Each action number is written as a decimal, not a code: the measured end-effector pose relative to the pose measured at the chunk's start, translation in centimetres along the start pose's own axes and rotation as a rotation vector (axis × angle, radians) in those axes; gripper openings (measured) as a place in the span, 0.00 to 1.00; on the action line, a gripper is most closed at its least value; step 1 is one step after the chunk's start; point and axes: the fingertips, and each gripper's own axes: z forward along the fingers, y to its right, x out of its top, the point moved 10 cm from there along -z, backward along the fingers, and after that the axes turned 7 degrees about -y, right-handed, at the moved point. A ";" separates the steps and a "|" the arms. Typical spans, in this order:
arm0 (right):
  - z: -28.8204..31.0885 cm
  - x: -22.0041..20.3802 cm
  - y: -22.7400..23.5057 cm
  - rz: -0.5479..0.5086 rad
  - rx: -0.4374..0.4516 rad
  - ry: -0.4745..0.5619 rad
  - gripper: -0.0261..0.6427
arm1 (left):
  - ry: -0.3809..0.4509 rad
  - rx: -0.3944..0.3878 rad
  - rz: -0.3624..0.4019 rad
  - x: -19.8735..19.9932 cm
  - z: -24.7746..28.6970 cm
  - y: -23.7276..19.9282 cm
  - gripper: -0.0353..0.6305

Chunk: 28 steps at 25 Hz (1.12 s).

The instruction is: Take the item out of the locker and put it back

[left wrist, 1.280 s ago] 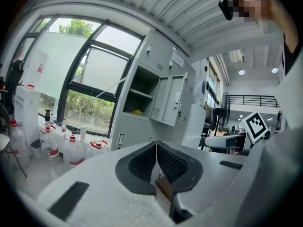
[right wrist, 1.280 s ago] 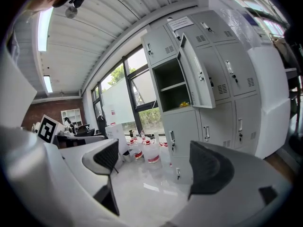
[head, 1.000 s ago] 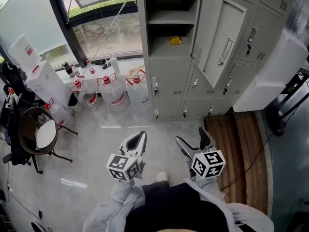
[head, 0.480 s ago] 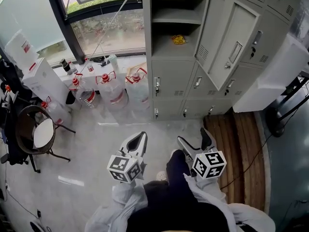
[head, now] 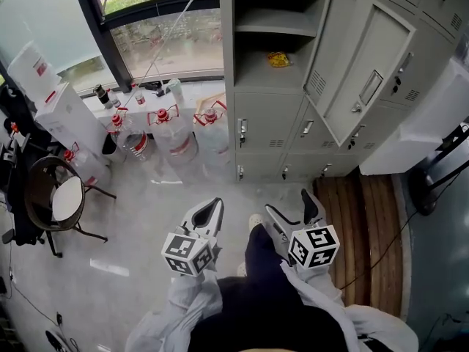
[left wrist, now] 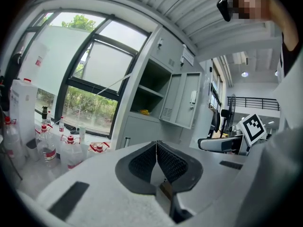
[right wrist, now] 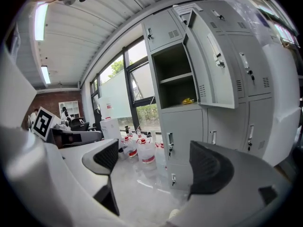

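Note:
A small yellow item (head: 278, 59) lies on the lower shelf of the open grey locker (head: 267, 72); it also shows as the yellow item (right wrist: 188, 100) in the right gripper view and the yellow item (left wrist: 144, 112) in the left gripper view. The locker door (head: 363, 72) stands swung out to the right. My left gripper (head: 207, 214) is shut with nothing between its pads. My right gripper (head: 291, 210) is open and empty. Both hang low over the floor, well short of the locker.
Several water jugs with red caps (head: 170, 132) stand left of the locker under the window. A white box (head: 69, 119) and a round chair (head: 55, 200) are at far left. Wooden slats (head: 366, 218) lie at right, below a white case (head: 425, 116).
The view has come closer to the locker. A dark trouser leg with a white shoe has stepped forward between the grippers. Both grippers keep their pose.

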 end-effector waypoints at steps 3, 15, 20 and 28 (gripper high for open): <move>1.6 1.1 1.3 -0.005 -0.007 0.018 0.74 | -0.004 0.010 0.008 1.0 1.9 -1.1 0.07; 10.9 7.4 9.0 0.034 -0.012 0.064 0.74 | -0.014 -0.009 0.053 7.3 14.3 -5.2 0.07; 14.7 10.2 11.2 0.027 0.025 0.066 0.74 | -0.014 -0.004 0.064 10.0 18.7 -6.8 0.07; 20.2 13.9 13.0 -0.012 0.090 0.103 0.74 | 0.018 0.025 0.090 12.7 23.7 -9.4 0.07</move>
